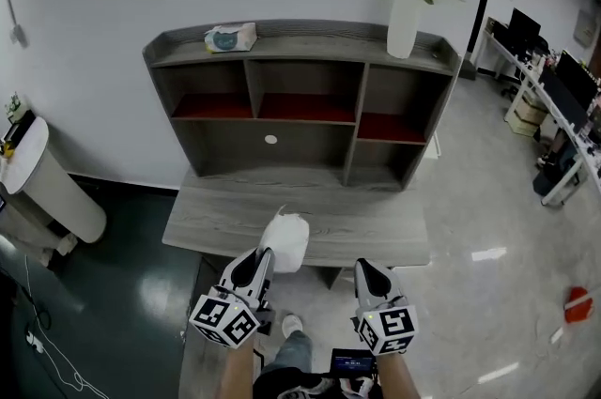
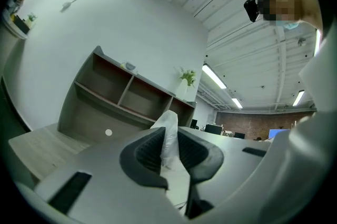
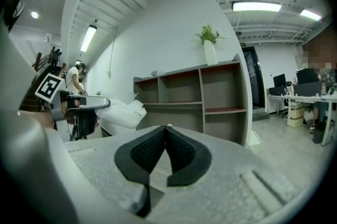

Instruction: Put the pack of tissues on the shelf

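Head view: left fingers clamp tissue pack; right fingers clenched; vase atop shelf.

The pack of tissues is a soft white bundle in crinkled plastic wrap; its near end is pinched between the jaws of the left gripper; it juts forward and upward in the air, over the front edge of the desk board; the shelf is grey wood-grain, upright at the board's back edge, with open compartments, three red-floored.
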Motion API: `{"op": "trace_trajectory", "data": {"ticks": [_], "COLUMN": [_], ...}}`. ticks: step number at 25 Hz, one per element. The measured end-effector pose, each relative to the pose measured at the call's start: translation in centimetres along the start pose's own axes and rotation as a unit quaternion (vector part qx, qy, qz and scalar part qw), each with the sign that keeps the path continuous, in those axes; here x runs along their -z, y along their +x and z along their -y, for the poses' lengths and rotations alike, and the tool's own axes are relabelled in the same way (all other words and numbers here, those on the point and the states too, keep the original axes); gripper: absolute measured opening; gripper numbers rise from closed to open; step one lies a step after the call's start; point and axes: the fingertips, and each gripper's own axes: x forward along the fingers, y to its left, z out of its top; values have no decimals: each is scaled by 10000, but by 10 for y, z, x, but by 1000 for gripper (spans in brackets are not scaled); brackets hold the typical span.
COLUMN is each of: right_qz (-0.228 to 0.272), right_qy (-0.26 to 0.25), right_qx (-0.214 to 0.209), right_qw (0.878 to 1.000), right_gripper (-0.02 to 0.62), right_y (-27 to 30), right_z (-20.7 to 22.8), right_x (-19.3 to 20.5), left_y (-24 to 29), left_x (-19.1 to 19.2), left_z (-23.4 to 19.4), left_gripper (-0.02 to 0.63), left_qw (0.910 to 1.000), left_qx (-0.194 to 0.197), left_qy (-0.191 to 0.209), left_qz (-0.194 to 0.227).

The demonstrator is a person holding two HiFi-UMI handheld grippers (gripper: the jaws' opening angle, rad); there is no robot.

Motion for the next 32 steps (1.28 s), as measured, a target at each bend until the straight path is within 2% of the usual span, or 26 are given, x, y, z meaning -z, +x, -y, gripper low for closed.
{"op": "trace_trajectory", "data": {"ticks": [6, 11, 22, 32], "right_qz": [-85, -146, -155, -39], "right_qy": [64, 118, 208, 134], "right_qx": [224, 421, 594, 374], "right_qw": [9997, 9989, 9979, 9992], "right_gripper": [5, 5, 5, 5], "right_y": [113, 172, 214, 247], "right_z": [34, 53, 76, 101], "right_x": [-23, -32, -45, -69], "left_y": [94, 147, 202, 238], "left_x": [-35, -56, -69, -91], "left_z": [-72, -111, -139, -139], "left_gripper": [46, 44, 43, 43], "left_qw": [9998, 9995, 9990, 9987], "left_qx": [187, 298, 436, 396], "left_qy": [60, 98, 3, 96], "left_qz": [-41, -64, 83, 296]}}
